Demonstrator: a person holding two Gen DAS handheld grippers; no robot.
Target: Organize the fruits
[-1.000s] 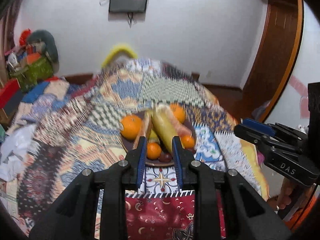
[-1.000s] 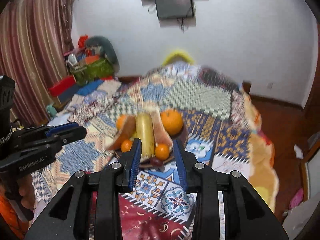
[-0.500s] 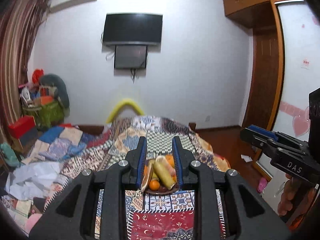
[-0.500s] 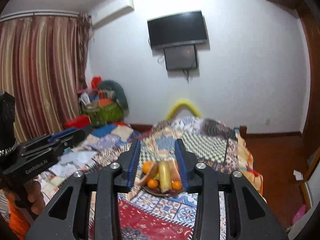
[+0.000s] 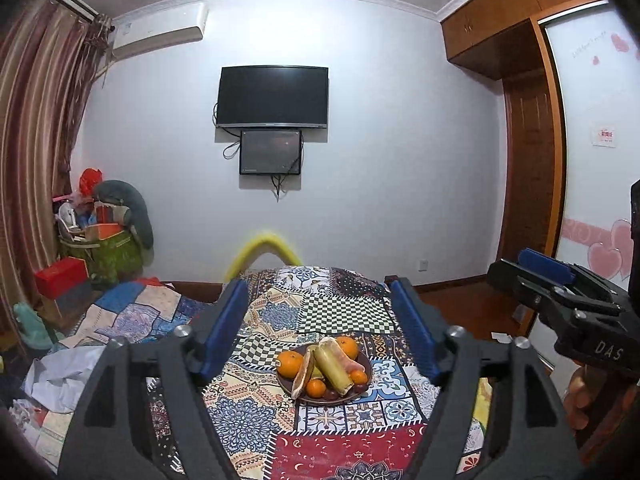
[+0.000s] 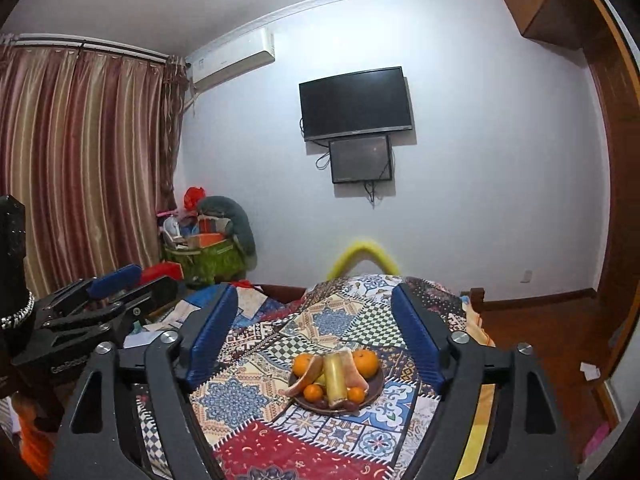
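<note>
The fingers (image 5: 226, 328) of the left gripper (image 5: 320, 332) stand wide apart and are opening further, with nothing between them; the plate (image 5: 298, 394) of fruit lies well beyond their tips on the quilt (image 5: 348, 312) of the bed. With the fruit already gathered on it, the sensible course seems to be to hold the gripper level and clear, so nothing is knocked off. The plate carries two large oranges (image 5: 290, 363), smaller ones at the front, a long yellow-green fruit (image 5: 332, 368) laid lengthwise, a pale wedge beside it and some dark round fruit at the near rim. The right gripper (image 5: 548, 280) shows at the right edge.

From the right wrist, the right gripper's (image 6: 316, 340) fingers (image 6: 416, 336) are likewise spreading and empty. The plate (image 6: 374, 388) sits between them in the view, yet far off. The left gripper (image 6: 116, 284) is at the left edge.
</note>
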